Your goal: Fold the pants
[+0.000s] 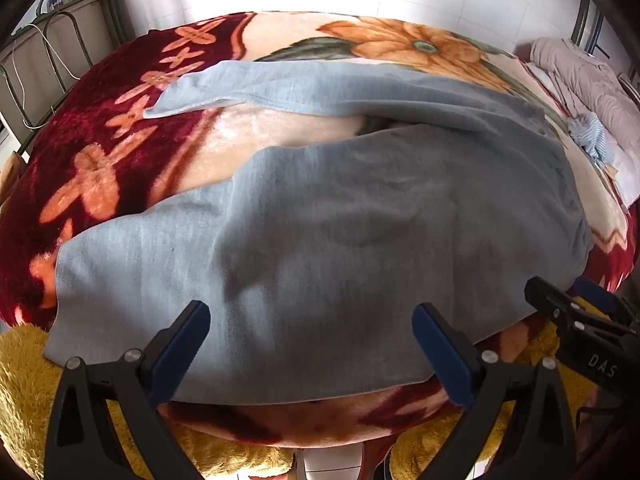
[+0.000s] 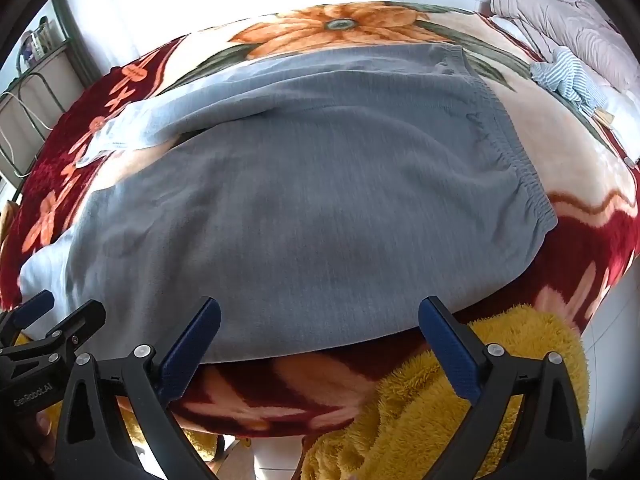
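Note:
Grey sweatpants (image 1: 320, 240) lie spread on a flowered red and cream blanket (image 1: 100, 168). The two legs run to the left and split apart; the elastic waistband (image 2: 516, 152) is at the right. My left gripper (image 1: 312, 344) is open, its fingers just above the near edge of the near leg, holding nothing. My right gripper (image 2: 320, 340) is open over the near edge of the pants by the hip, also empty. Each gripper shows at the edge of the other's view: the right one (image 1: 576, 320) and the left one (image 2: 52, 320).
A yellow fluffy cloth (image 2: 460, 400) hangs off the bed's near edge. A pink quilt (image 2: 560, 16) and a striped blue garment (image 2: 568, 72) lie at the far right. A metal rack (image 1: 60, 40) stands at the far left by the white wall.

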`<state>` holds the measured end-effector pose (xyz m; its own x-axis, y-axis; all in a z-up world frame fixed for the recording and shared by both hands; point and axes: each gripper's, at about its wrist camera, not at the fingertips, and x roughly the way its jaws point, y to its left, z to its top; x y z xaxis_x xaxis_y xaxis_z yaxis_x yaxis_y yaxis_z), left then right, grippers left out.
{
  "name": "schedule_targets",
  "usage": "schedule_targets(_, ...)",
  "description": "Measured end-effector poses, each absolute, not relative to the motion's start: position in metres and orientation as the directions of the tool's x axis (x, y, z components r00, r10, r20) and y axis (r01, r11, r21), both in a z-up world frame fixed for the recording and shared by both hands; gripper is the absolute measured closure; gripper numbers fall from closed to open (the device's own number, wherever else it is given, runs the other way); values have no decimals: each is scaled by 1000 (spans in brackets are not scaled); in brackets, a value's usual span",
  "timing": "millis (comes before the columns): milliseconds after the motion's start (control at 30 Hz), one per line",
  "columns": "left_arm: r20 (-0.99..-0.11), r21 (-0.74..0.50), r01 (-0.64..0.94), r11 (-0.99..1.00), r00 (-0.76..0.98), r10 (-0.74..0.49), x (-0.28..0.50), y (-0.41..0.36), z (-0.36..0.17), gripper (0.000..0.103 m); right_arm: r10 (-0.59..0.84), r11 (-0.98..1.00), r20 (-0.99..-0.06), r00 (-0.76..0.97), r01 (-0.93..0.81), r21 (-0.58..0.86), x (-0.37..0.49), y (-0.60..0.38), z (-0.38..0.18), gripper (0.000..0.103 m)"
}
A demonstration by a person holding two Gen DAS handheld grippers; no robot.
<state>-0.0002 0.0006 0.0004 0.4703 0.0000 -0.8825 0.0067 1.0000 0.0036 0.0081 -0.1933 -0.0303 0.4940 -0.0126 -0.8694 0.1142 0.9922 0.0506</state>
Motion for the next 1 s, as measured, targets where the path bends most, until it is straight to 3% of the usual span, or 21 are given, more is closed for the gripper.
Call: schedule_targets(1000, -885, 4, 6, 1000, 466, 1, -1, -4, -8, 0, -12, 992, -871, 491, 118, 53, 9, -195, -33, 2)
